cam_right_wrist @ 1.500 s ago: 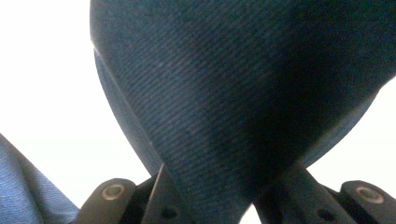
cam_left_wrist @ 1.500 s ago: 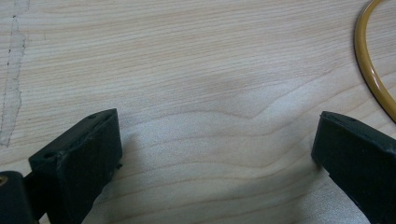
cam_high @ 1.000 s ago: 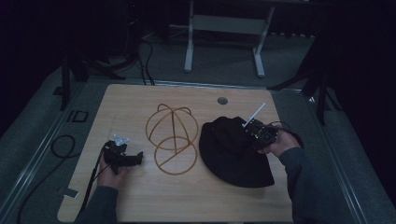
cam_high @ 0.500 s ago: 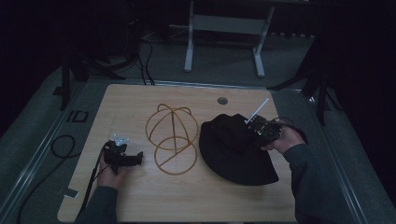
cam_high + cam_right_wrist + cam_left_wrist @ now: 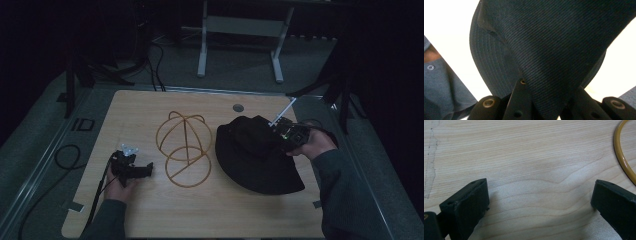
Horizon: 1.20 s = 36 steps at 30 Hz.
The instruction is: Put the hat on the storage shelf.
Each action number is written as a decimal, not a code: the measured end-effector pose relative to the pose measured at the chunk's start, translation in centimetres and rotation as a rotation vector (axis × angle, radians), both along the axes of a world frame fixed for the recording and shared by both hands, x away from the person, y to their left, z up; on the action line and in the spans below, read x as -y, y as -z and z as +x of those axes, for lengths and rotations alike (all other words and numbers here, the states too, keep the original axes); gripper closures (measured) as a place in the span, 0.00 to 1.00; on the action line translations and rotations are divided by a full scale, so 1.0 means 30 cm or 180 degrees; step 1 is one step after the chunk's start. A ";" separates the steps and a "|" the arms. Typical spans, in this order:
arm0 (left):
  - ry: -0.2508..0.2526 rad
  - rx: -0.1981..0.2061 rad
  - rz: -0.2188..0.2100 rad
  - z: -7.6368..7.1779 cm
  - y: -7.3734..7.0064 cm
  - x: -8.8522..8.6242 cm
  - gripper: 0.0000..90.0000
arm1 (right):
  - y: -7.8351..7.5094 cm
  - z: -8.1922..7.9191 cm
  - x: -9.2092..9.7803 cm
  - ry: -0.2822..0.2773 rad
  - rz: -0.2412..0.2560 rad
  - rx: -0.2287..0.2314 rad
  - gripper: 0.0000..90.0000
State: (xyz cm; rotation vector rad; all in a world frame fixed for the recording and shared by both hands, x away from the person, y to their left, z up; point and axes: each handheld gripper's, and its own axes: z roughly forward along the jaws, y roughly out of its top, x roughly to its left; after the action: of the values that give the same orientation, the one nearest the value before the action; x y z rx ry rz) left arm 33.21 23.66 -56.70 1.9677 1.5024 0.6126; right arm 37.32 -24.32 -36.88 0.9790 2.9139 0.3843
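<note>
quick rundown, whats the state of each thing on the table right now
black fabric bucket hat: crown pinched and lifted, brim on the table
yellow wire dome hat stand: bare, upright, apart from the hat
right gripper: shut on the hat's crown
left gripper: open, holding nothing, low over the wooden table

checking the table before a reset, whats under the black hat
The black hat lies on the wooden table, with bare wood around its brim. The right gripper pinches its crown. Anything beneath it is covered.
</note>
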 end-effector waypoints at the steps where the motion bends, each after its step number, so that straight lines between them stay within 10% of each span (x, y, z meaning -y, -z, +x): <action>1: 0.0000 0.0001 -0.0001 0.000 0.000 0.000 0.02 | -0.006 0.000 0.003 -0.0013 -0.0001 0.0011 0.96; 36: -0.0001 0.0000 -0.0001 0.000 0.000 0.000 0.02 | -0.167 0.022 0.124 0.0105 0.0157 0.0204 0.96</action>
State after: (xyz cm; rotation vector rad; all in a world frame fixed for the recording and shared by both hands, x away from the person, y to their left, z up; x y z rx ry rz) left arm 33.21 23.65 -56.70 1.9673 1.5026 0.6124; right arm 37.96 -28.05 -31.88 1.0003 2.8404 0.4788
